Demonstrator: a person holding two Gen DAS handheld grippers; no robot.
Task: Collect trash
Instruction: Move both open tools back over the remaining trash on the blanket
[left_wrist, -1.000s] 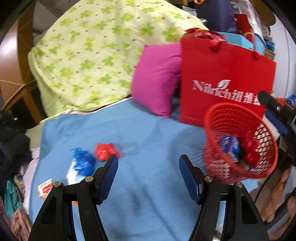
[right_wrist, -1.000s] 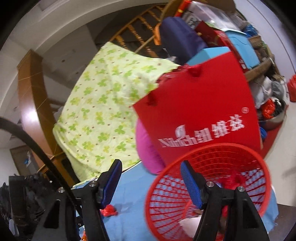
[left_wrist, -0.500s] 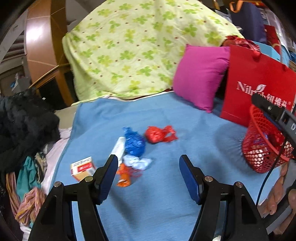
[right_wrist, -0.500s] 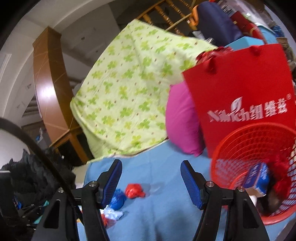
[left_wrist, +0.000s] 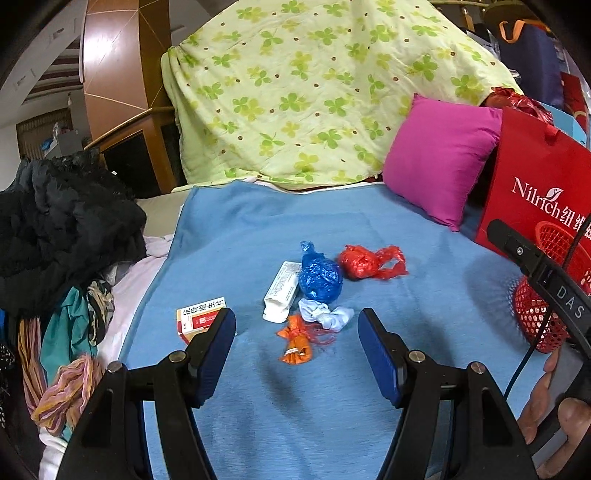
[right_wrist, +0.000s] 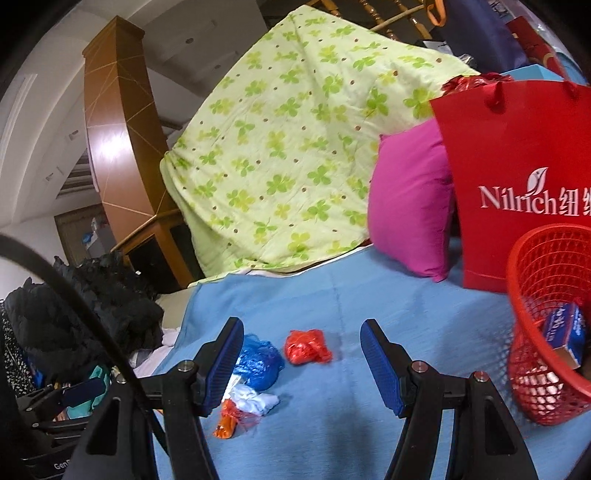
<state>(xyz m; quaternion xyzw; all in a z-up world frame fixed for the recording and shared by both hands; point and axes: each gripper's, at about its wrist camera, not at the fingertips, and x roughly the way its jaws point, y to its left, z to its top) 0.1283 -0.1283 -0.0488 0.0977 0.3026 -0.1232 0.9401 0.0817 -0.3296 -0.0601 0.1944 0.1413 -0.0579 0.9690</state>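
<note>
Trash lies on the blue blanket: a red crumpled bag, a blue crumpled bag, a white tube box, a white wad, an orange wrapper and a small red-and-white carton. My left gripper is open and empty, just short of the pile. My right gripper is open and empty, above the blanket with the red bag between its jaws in view. The red mesh basket stands at the right and holds a blue box.
A red paper bag and a pink pillow stand behind the basket. A green clover quilt is draped at the back. Dark clothes are heaped at the left, off the blanket's edge.
Both grippers have swung left, away from the basket and toward the trash pile. The pile now sits centred in the left wrist view. Both stay open and empty.
</note>
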